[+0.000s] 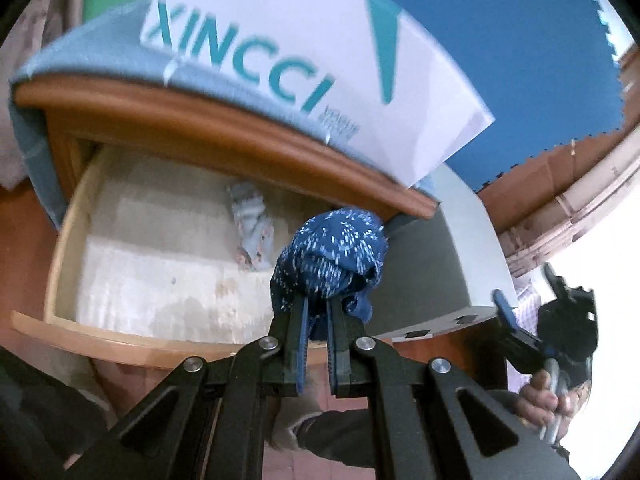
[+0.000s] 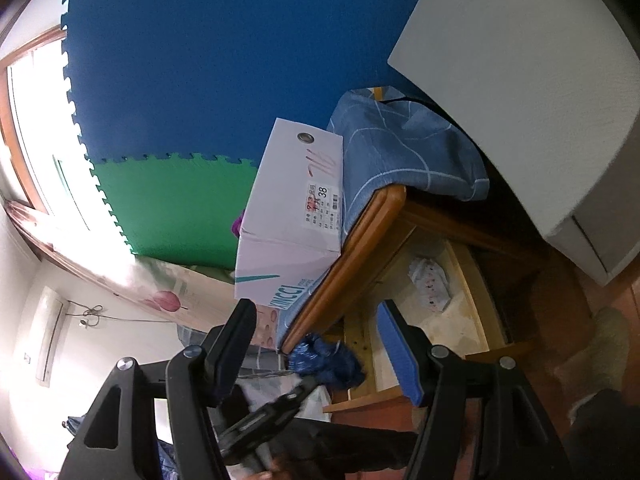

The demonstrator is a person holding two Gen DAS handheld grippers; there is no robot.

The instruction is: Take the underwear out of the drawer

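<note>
Left tongs (image 1: 316, 304) are pinching the blue patterned underwear (image 1: 332, 256), tips pressed together on the bunched cloth, which is hanging above the open drawer (image 1: 60, 240), near its right front corner and clear of its floor. Right tongs (image 2: 316, 344) are standing spread and holding nothing, off to the right of the drawer. A second pale balled piece (image 1: 252, 228) is lying deeper in the drawer, up-left of the left tongs, long axis running front to back, so the left hand looks nearer to it.
</note>
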